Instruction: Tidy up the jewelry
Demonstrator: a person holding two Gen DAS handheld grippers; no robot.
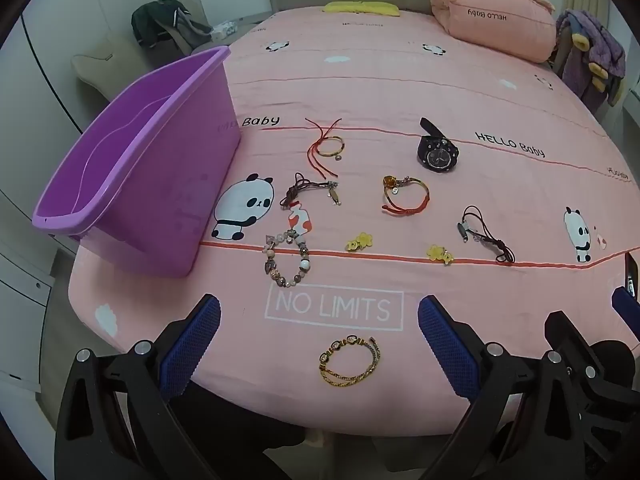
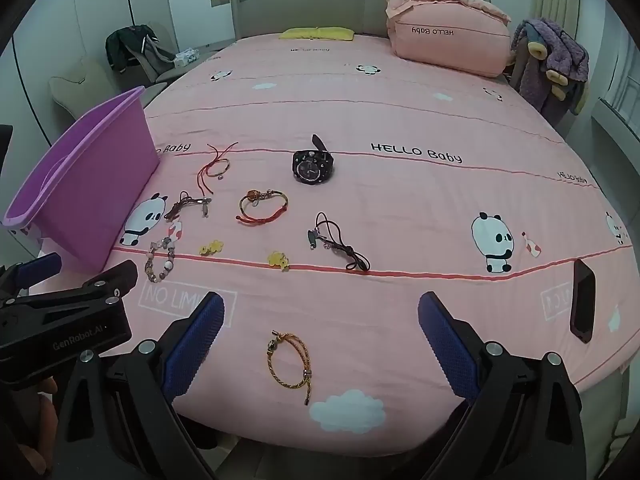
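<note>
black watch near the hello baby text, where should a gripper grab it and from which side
Grip the black watch across its thick round case, coming down from above with a finger on either side. The case stands proud of the pink bedsheet and faces up, while one strap end sticks up behind it, a thinner and floppier hold. Both grippers are open and apart from it.

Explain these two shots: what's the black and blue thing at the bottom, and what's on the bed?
No robot arm here. A person holds a two-finger hand-held gripper in each hand, each with a fisheye camera looking along its blue-padded fingers.

One picture comes from the left hand-held gripper, the other from the right hand-held gripper. Both are open and hold nothing.

On the pink bed sheet lie a gold chain bracelet, a beaded bracelet, a black watch, an orange cord bracelet and other small pieces. A purple bin sits at the left.
</note>
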